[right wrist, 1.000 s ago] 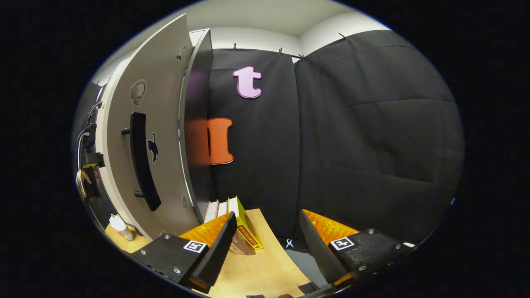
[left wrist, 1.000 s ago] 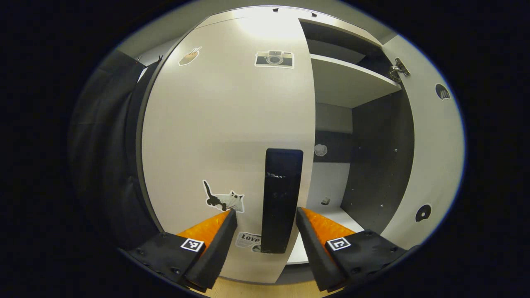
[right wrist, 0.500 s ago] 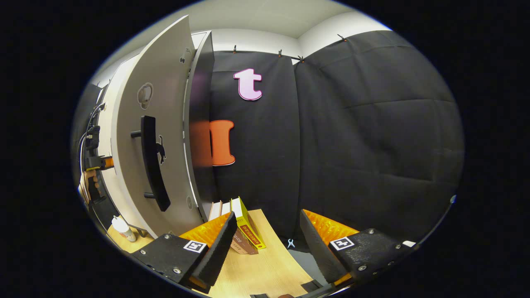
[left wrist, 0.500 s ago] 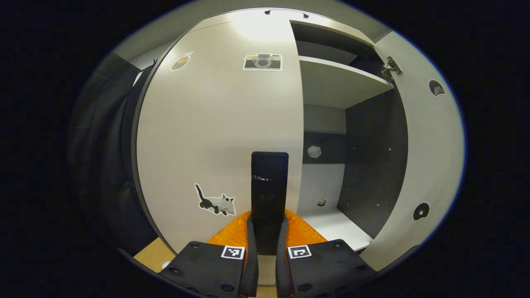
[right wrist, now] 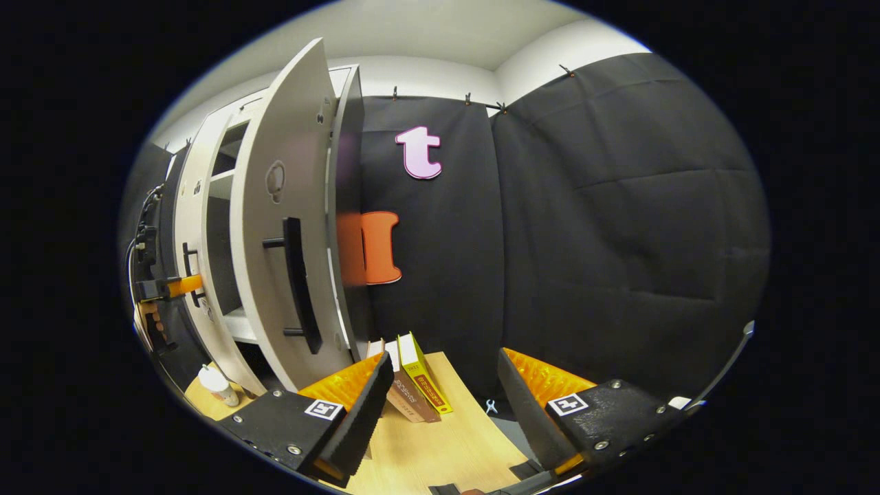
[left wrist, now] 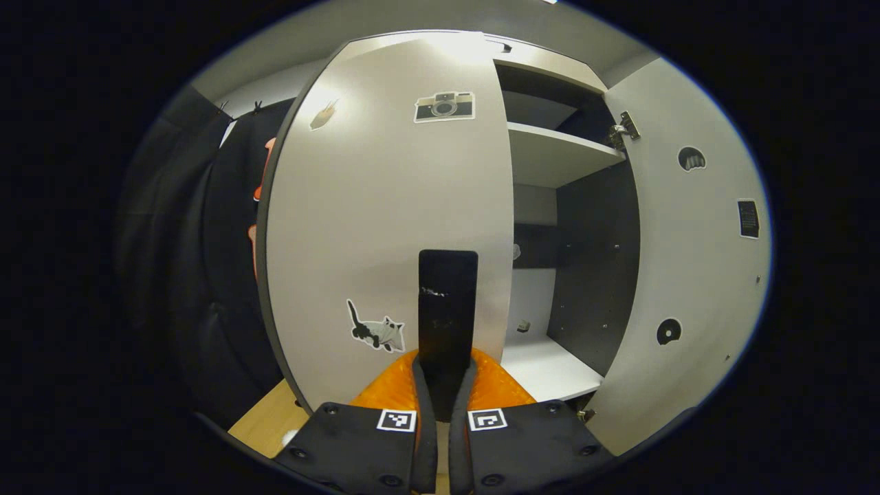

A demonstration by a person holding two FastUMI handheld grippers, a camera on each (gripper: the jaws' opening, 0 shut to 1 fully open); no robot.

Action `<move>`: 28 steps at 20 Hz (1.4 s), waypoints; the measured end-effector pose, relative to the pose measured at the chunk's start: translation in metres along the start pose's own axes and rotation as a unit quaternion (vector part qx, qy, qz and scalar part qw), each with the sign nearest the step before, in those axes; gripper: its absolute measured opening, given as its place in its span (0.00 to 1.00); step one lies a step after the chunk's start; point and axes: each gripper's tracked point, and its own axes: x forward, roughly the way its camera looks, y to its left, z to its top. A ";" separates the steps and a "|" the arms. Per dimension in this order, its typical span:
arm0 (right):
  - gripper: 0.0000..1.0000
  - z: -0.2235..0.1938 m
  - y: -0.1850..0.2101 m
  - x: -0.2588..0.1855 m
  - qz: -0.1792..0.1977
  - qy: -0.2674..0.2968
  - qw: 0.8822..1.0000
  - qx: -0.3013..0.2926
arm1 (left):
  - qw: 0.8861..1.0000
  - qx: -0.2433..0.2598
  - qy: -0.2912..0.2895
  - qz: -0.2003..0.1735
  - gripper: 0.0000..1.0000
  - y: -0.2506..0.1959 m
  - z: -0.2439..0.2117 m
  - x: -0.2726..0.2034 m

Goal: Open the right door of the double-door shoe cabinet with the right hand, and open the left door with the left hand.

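Your left claw (left wrist: pixel 441 385) is pinching the black handle (left wrist: pixel 447 309) of the left door (left wrist: pixel 385 220), which looks slightly ajar, hard to say how much. Your right claw (right wrist: pixel 443 392) is hanging spread, gripping nothing, over the bench (right wrist: pixel 440 447), with the right door (right wrist: pixel 275 234) standing wide open.

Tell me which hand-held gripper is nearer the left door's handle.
Left. The left hand-held gripper is shut on the left door's handle. The right hand-held gripper is open, off beyond the open right door, over the books.
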 end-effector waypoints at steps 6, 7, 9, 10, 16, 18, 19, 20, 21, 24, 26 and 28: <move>0.99 0.004 0.016 -0.007 0.021 -0.010 1.000 -0.002 | 1.000 -0.009 0.004 -0.001 0.13 0.024 0.001 -0.041; 0.99 0.004 0.018 -0.008 0.025 -0.010 1.000 -0.004 | 1.000 -0.010 0.004 -0.001 0.13 0.028 0.002 -0.046; 0.99 0.006 0.023 -0.010 0.031 -0.011 0.999 -0.008 | 1.000 -0.012 0.005 0.002 0.13 0.035 0.002 -0.054; 0.99 0.007 0.025 -0.010 0.034 -0.012 0.999 -0.009 | 1.000 -0.012 0.005 0.004 0.13 0.037 0.002 -0.057; 0.93 0.011 0.040 -0.012 0.056 -0.018 0.998 -0.012 | 1.000 -0.016 0.003 0.020 0.13 0.065 0.004 -0.079; 0.99 0.012 0.044 -0.011 0.062 -0.019 0.998 -0.012 | 1.000 -0.017 0.004 0.026 0.09 0.074 0.005 -0.085; 0.99 0.013 0.046 -0.011 0.064 -0.021 0.998 -0.011 | 0.999 -0.019 0.005 0.028 0.09 0.079 0.005 -0.087; 0.99 0.013 0.048 -0.012 0.066 -0.021 0.998 -0.010 | 0.999 -0.018 0.005 0.031 0.09 0.079 0.005 -0.088; 0.99 0.014 0.049 -0.011 0.067 -0.022 0.997 -0.010 | 0.999 -0.016 0.005 0.034 0.09 0.082 0.005 -0.089; 0.99 0.014 0.053 -0.013 0.068 -0.022 0.997 -0.009 | 0.999 -0.013 0.007 0.037 0.09 0.091 0.005 -0.093; 0.99 0.015 0.054 -0.014 0.067 -0.023 0.997 -0.010 | 0.999 -0.014 0.006 0.039 0.09 0.097 0.006 -0.096; 0.99 0.015 0.056 -0.015 0.066 -0.023 0.998 -0.011 | 0.999 -0.019 0.004 0.044 0.08 0.105 0.006 -0.099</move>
